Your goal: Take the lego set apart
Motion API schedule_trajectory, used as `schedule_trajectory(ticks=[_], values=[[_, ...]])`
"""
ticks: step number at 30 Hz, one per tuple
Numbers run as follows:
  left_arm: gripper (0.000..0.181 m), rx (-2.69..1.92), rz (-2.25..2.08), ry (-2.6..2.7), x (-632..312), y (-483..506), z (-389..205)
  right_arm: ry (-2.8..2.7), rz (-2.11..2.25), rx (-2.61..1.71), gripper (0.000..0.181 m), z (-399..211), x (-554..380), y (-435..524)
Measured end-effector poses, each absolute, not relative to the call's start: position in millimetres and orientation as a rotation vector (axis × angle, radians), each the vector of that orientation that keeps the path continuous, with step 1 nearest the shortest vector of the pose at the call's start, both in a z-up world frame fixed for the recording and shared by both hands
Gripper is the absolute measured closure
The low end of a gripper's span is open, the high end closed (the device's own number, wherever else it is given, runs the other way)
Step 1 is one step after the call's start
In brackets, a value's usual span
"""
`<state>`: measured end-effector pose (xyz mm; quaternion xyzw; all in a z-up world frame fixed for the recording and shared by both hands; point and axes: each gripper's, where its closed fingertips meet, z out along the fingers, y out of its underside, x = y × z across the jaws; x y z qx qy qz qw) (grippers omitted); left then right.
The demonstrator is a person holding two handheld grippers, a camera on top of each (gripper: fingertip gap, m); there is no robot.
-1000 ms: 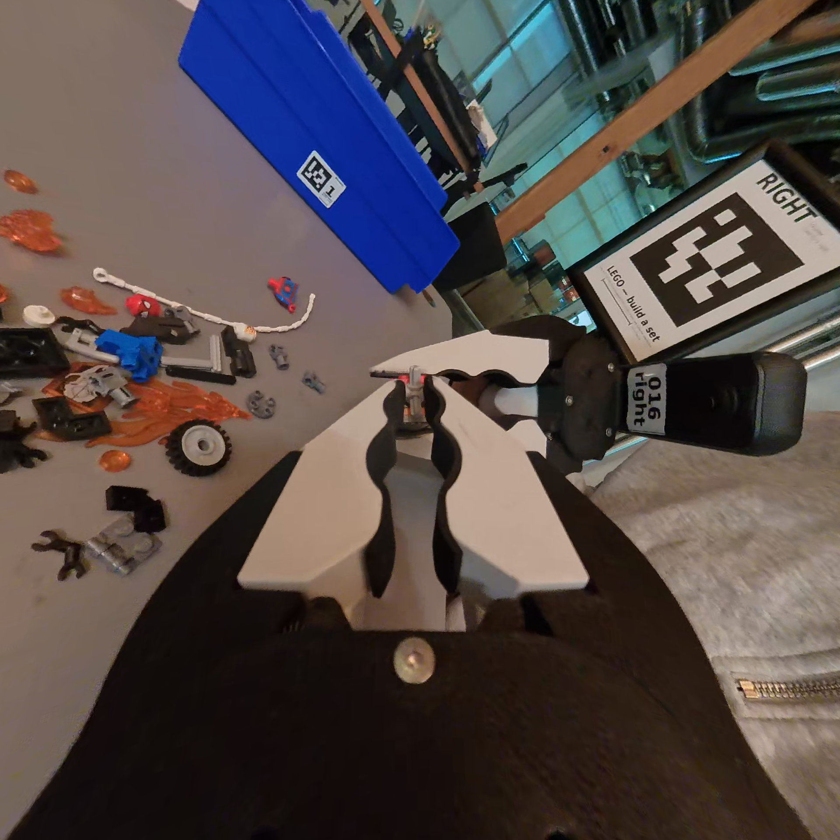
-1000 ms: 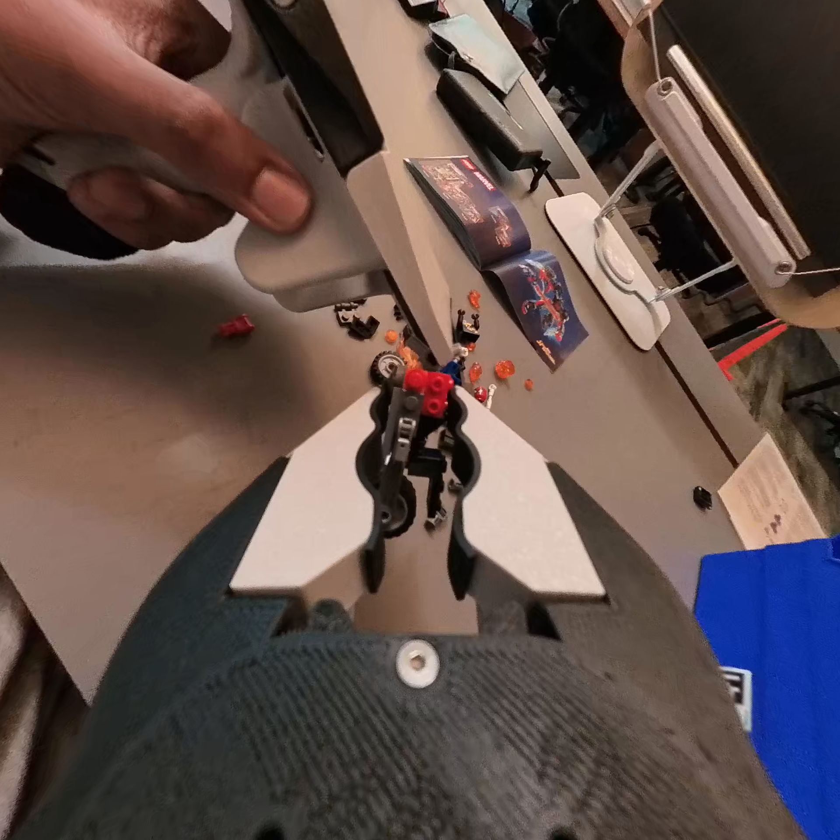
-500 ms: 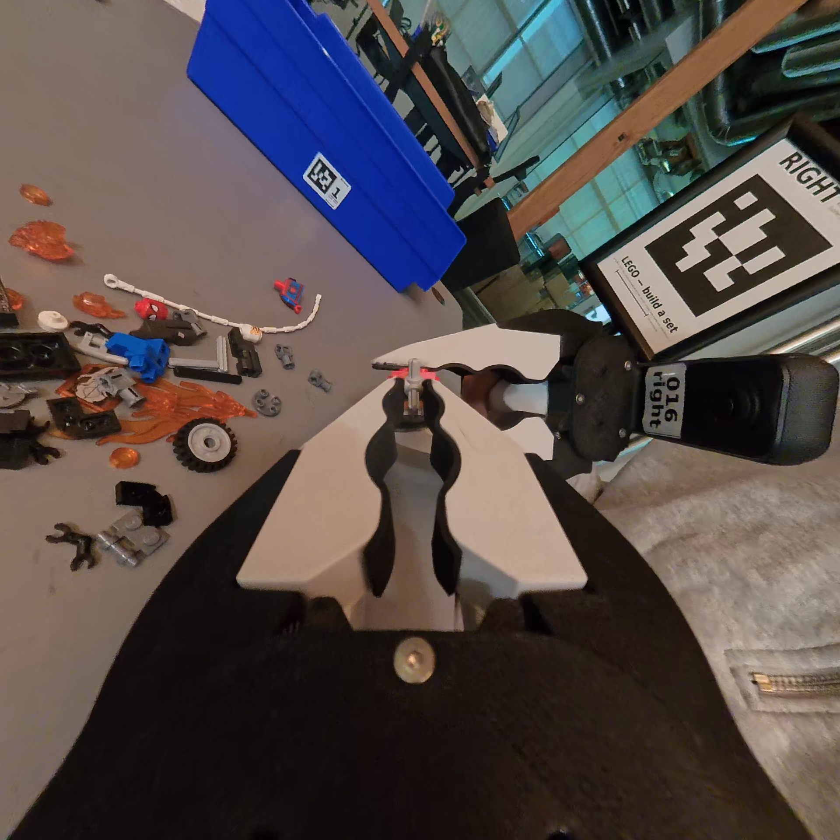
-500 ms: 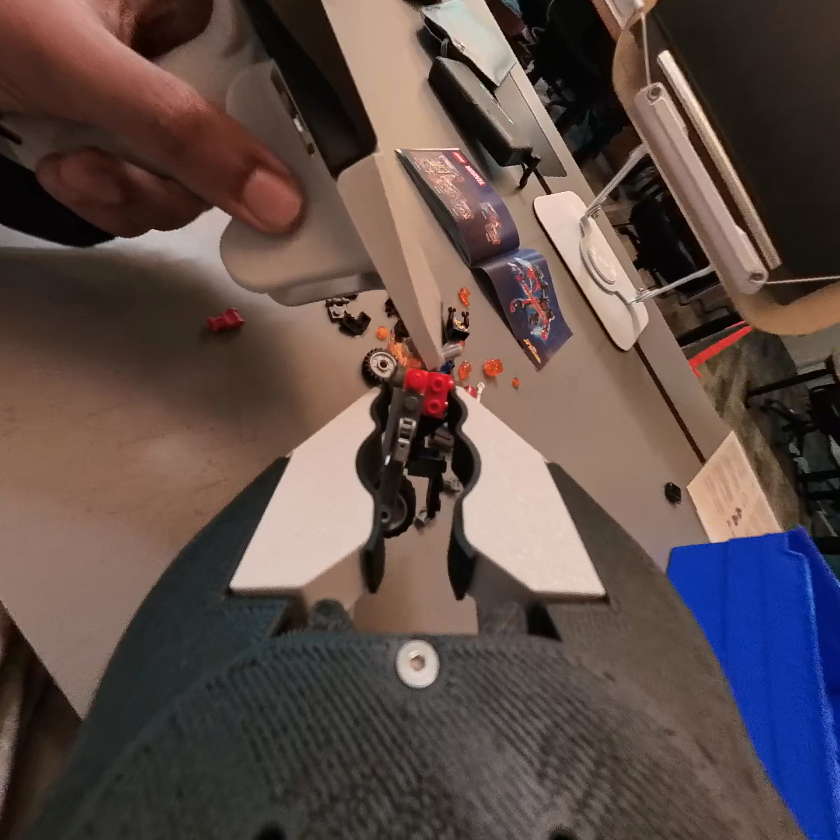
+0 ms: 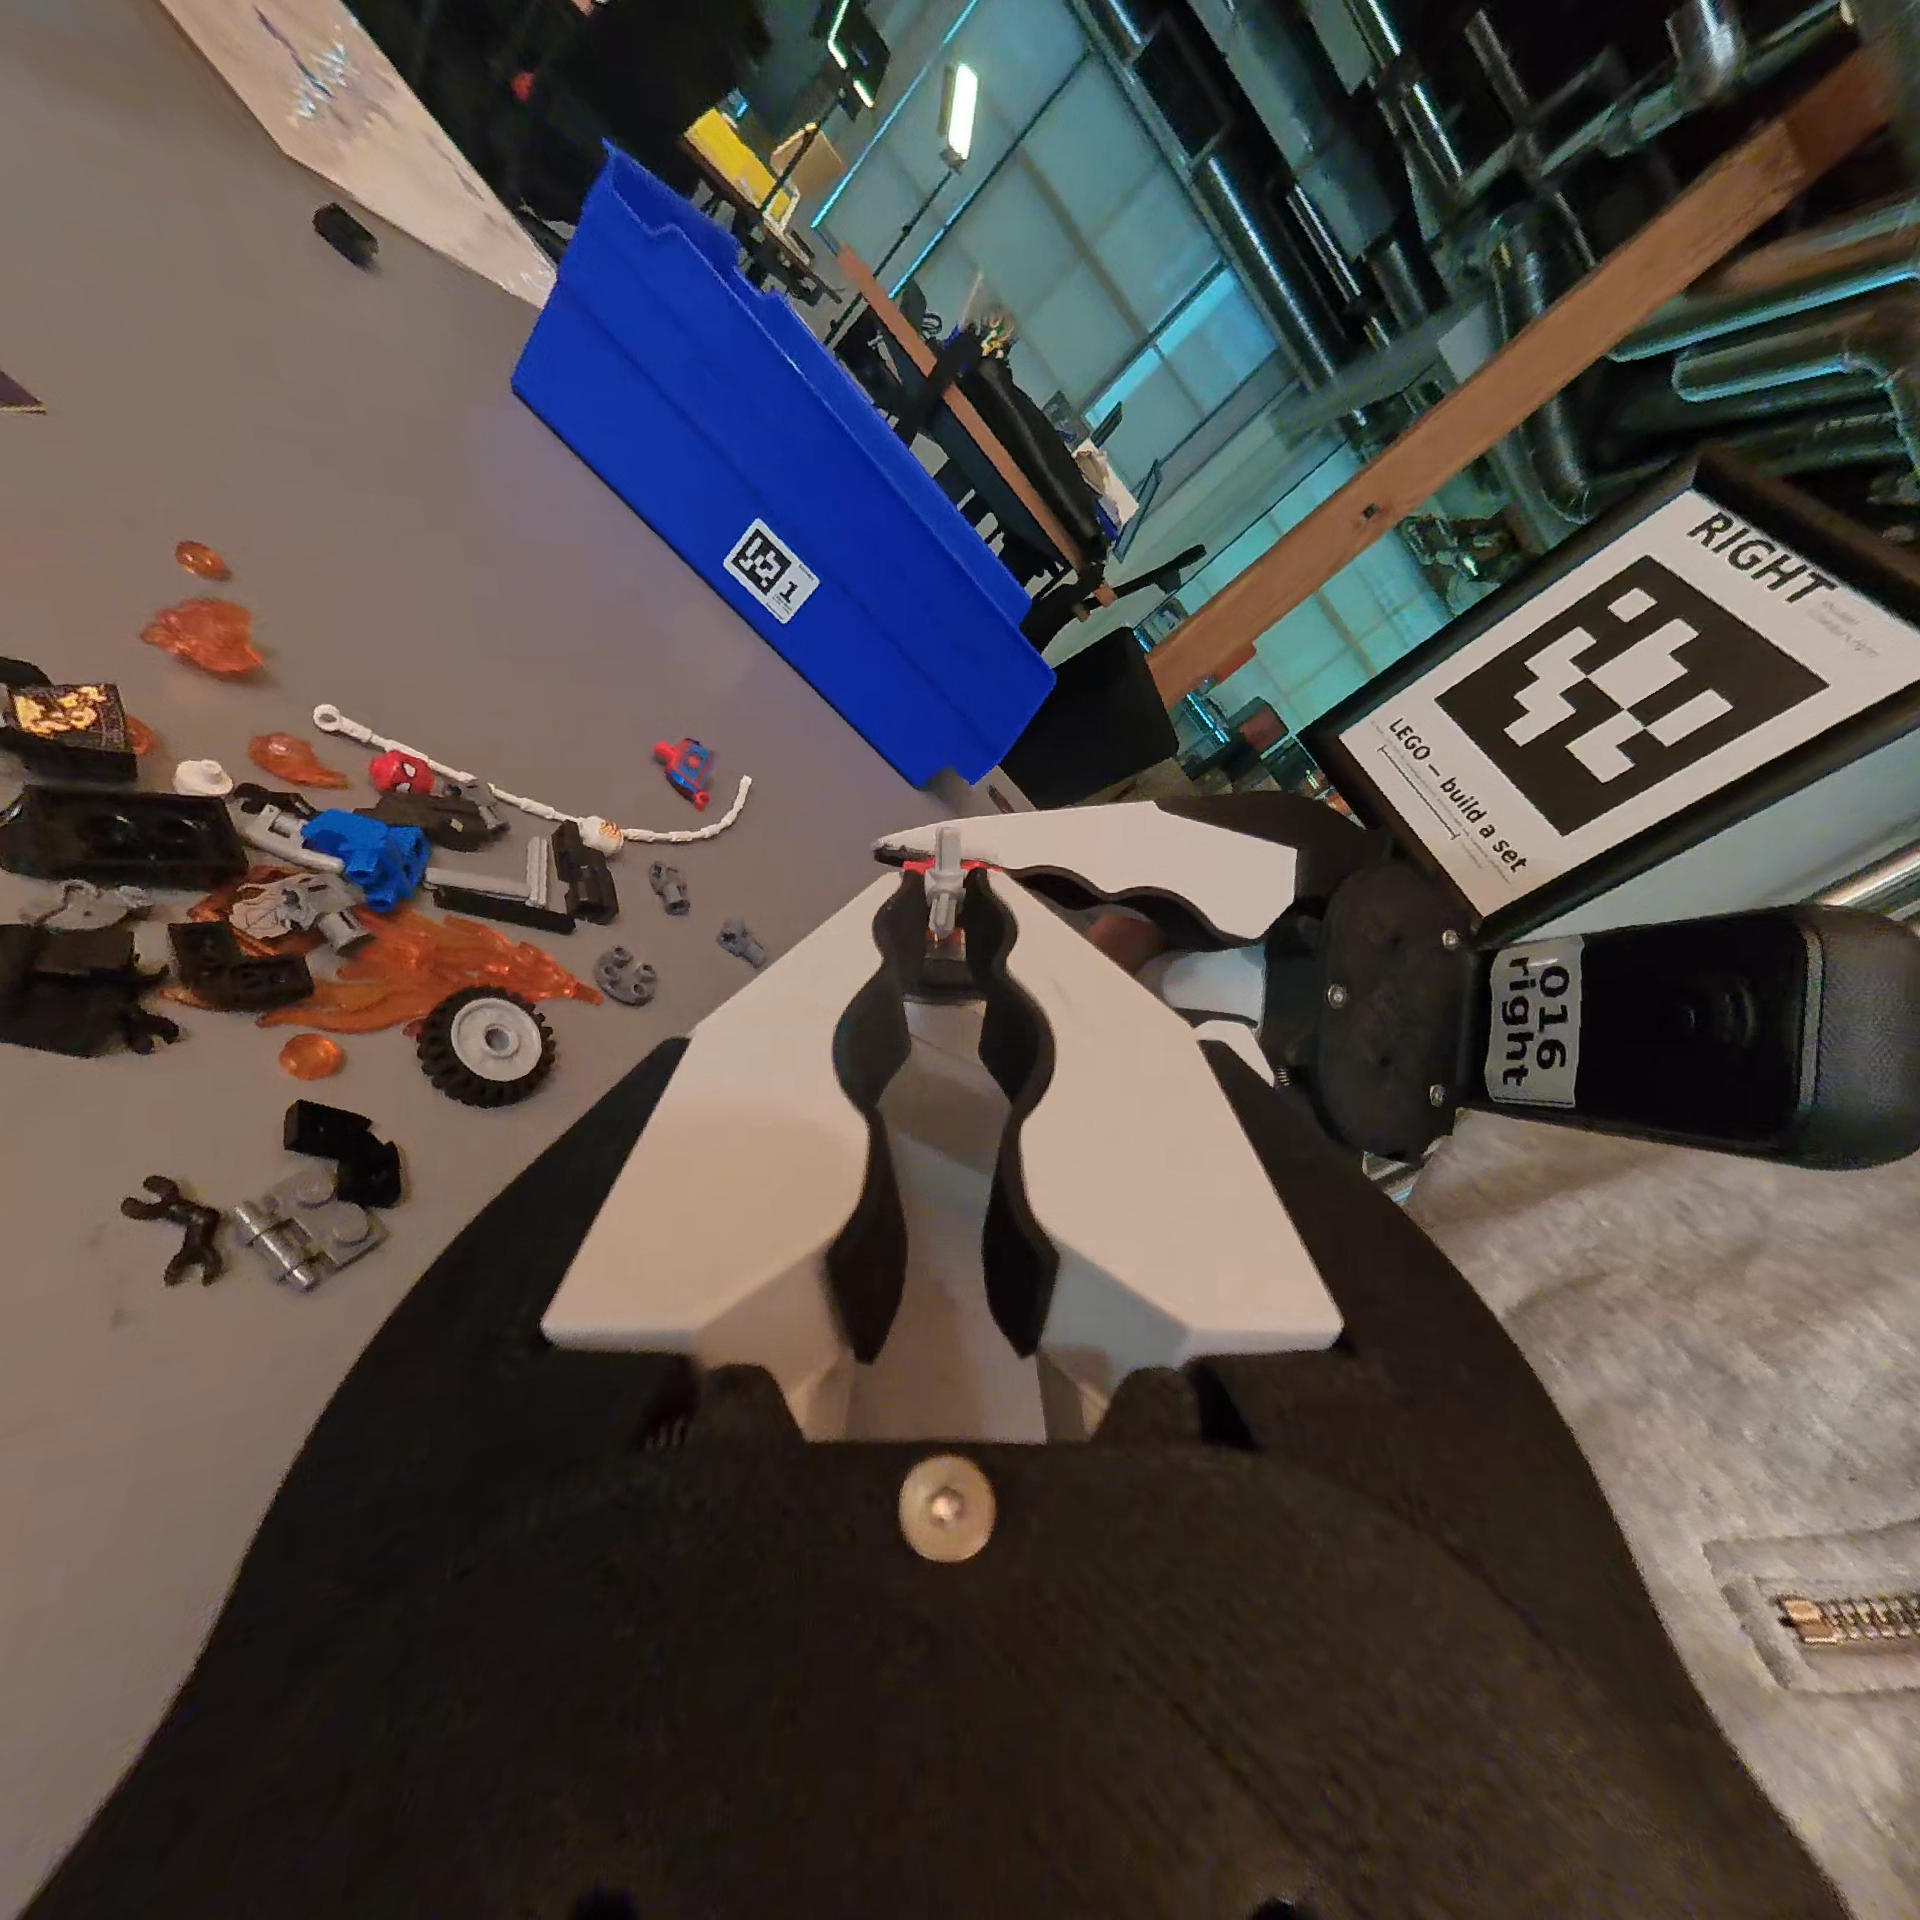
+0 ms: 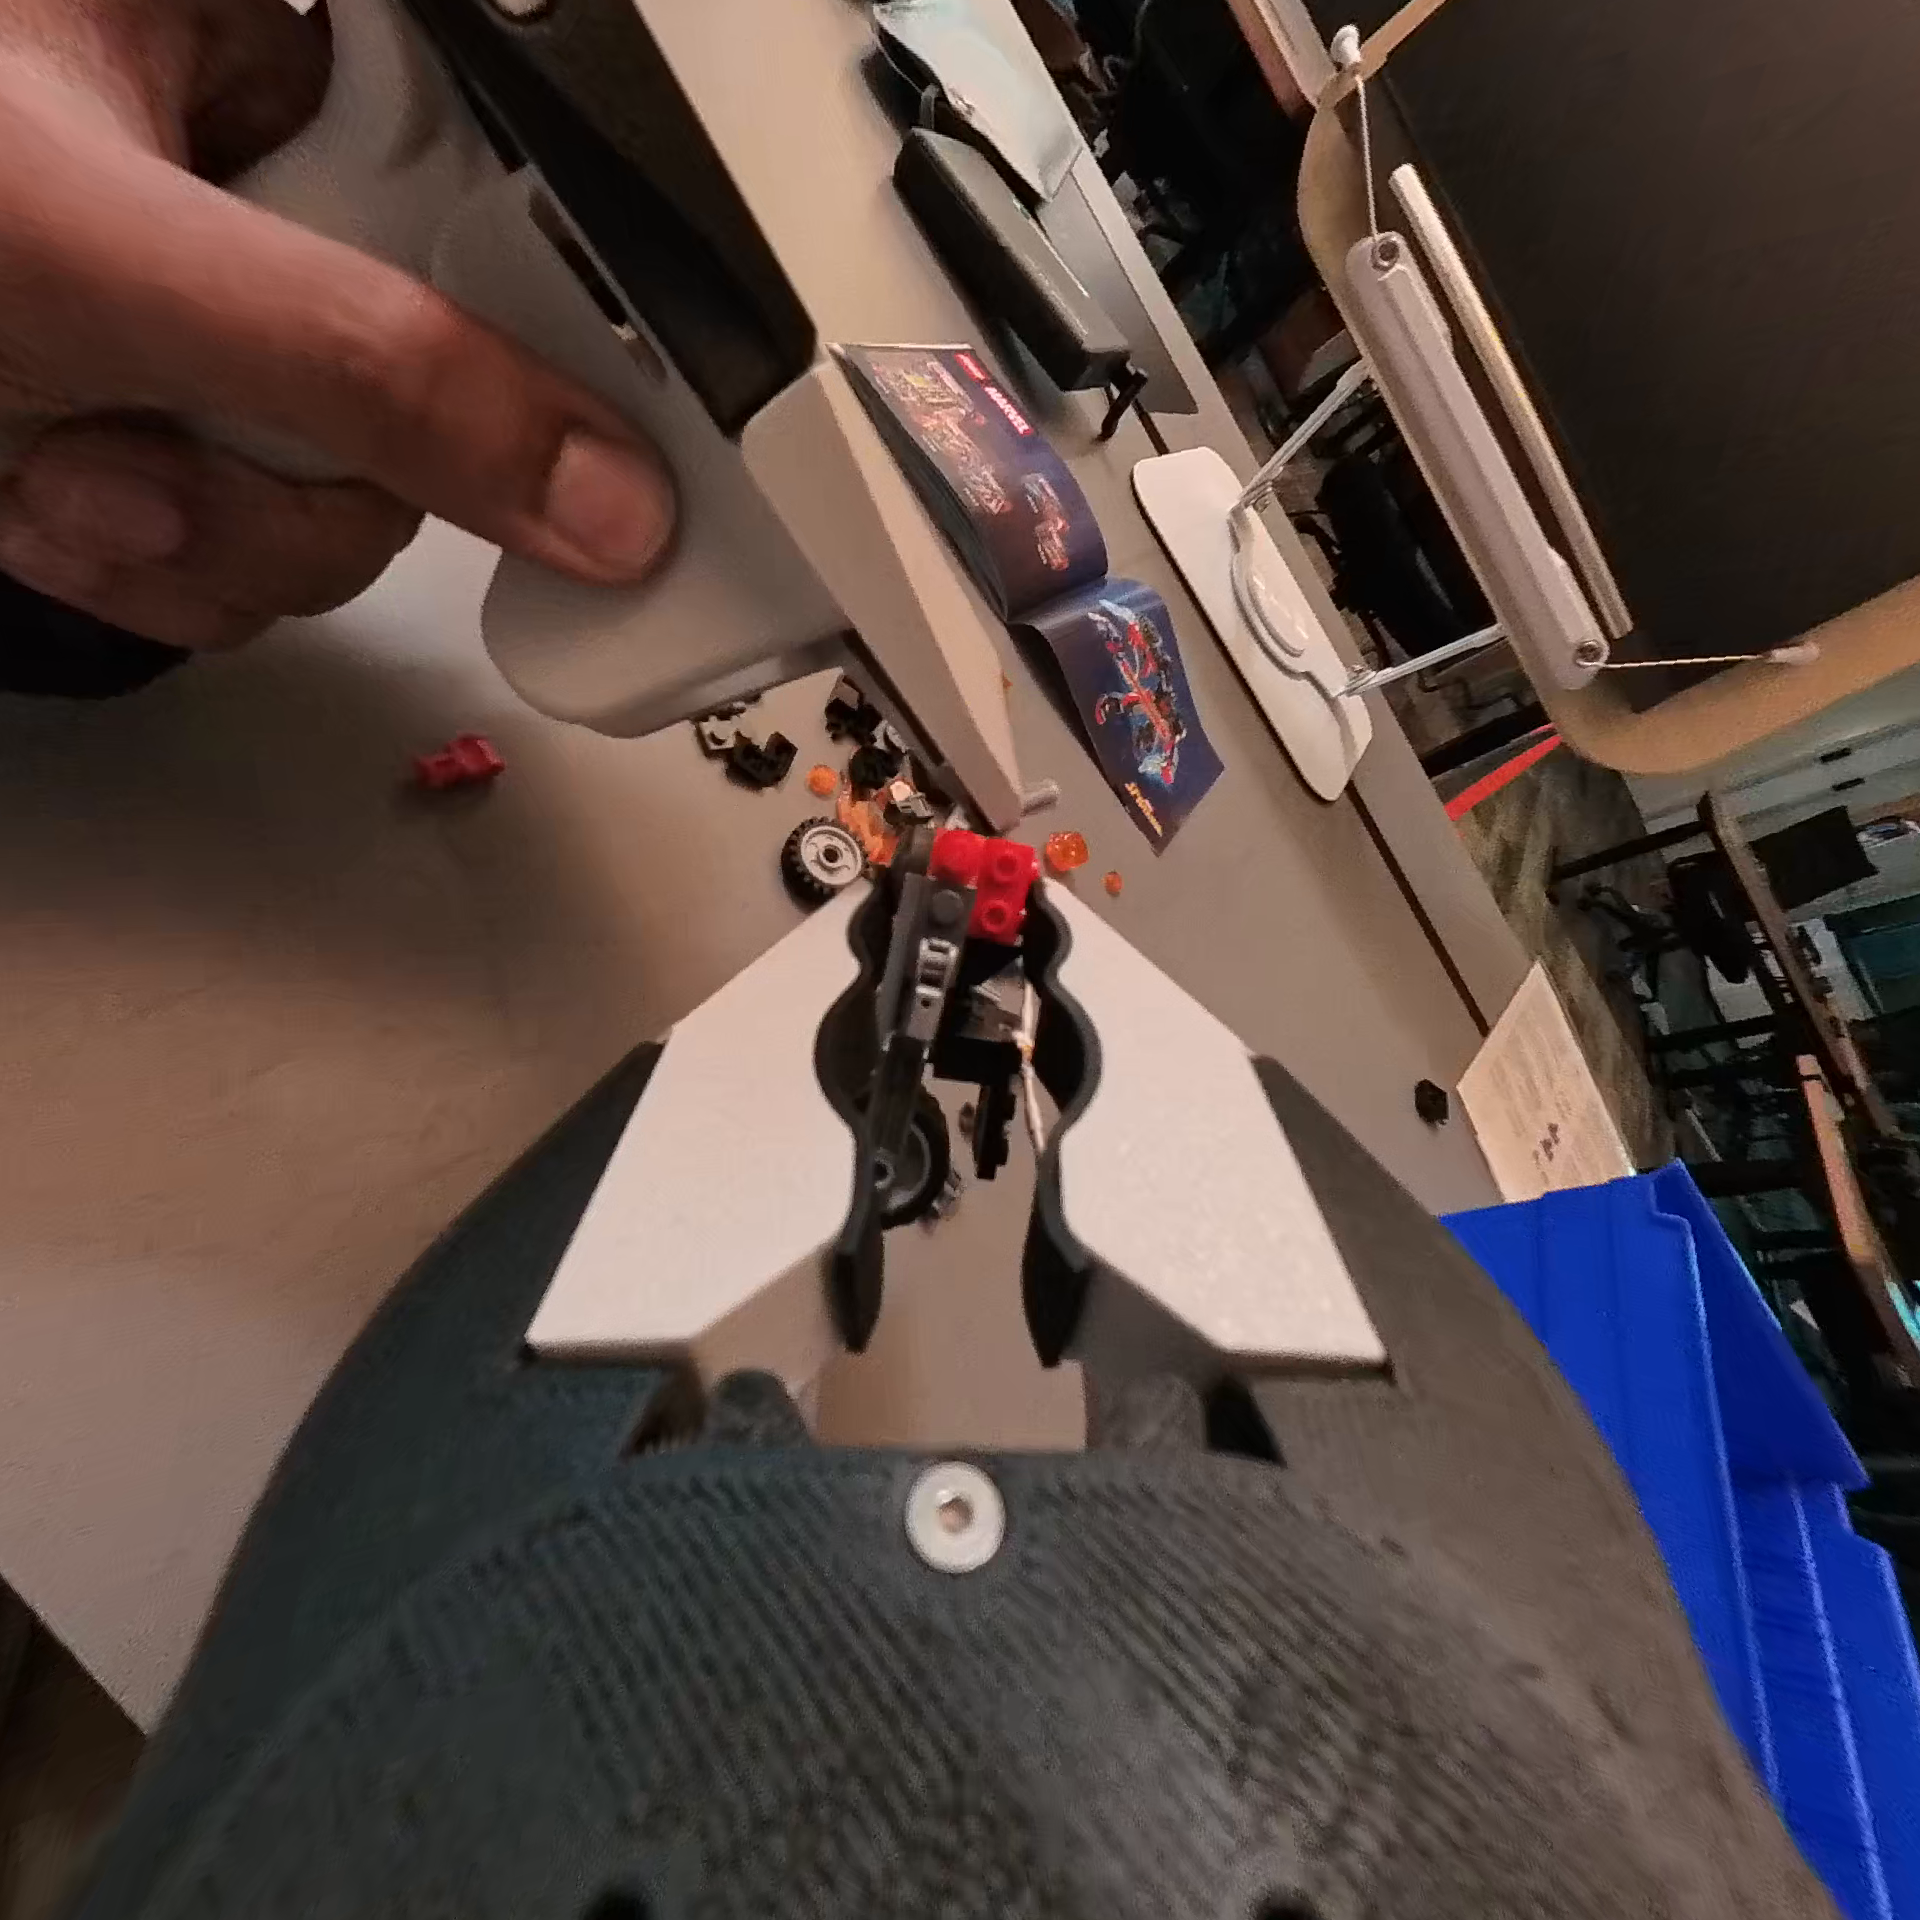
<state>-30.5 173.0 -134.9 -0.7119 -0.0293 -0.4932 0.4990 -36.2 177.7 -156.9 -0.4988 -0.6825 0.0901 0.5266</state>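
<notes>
My left gripper point(image 5: 943, 883) is shut on a small grey peg piece point(image 5: 945, 864) at its very tips. A red sliver of the set shows just behind the peg. My right gripper point(image 6: 961, 883) is shut on the lego set remnant point(image 6: 920, 997): a black and grey frame with red bricks point(image 6: 987, 868) on top and a black wheel point(image 6: 920, 1153) low between the fingers. The left gripper's finger point(image 6: 904, 623), held by a hand point(image 6: 260, 416), meets the red bricks from above. The right gripper's finger point(image 5: 1101, 844) crosses just beyond my left tips.
Loose parts lie on the grey table point(image 5: 364, 468): a wheel point(image 5: 486, 1042), orange flames point(image 5: 436, 966), a blue piece point(image 5: 369, 847), a white chain point(image 5: 540, 805), black plates point(image 5: 114, 836). A blue bin point(image 5: 748, 540) stands behind. An open booklet point(image 6: 1039, 520) and a red piece point(image 6: 457, 764) lie farther off. Left and right tips are no more than a few centimetres apart.
Both grippers have shifted a little together above the table, so more of the blue bin and far table shows. Both grips are unchanged.
</notes>
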Motion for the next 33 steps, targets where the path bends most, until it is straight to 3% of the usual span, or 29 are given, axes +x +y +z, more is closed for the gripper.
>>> schedule_trajectory(ticks=[9, 18, 22, 26, 33], values=[[0.176, -1.747, -1.182, -0.055, -28.6, 172.2, -136.4, -1.590, 0.503, -1.365, 0.157, -160.2, -34.0, 170.8], [0.176, -1.769, -1.192, -0.065, -28.9, 174.6, -140.2, -1.605, 0.347, -1.314, 0.156, -164.4, -32.0, 176.0], [0.176, -1.757, -1.168, -0.044, -30.5, 173.7, -136.3, -1.528, 0.753, -1.488, 0.157, -161.8, -34.0, 166.9], [0.181, -1.628, -0.935, -0.288, -146.6, 158.5, -113.6, -1.438, 0.730, -1.645, 0.157, -178.4, 7.8, 198.6], [0.180, -1.686, -1.247, 0.092, -54.7, 156.3, -117.0, -1.534, 0.959, -1.537, 0.157, -165.5, -11.2, 171.2]])
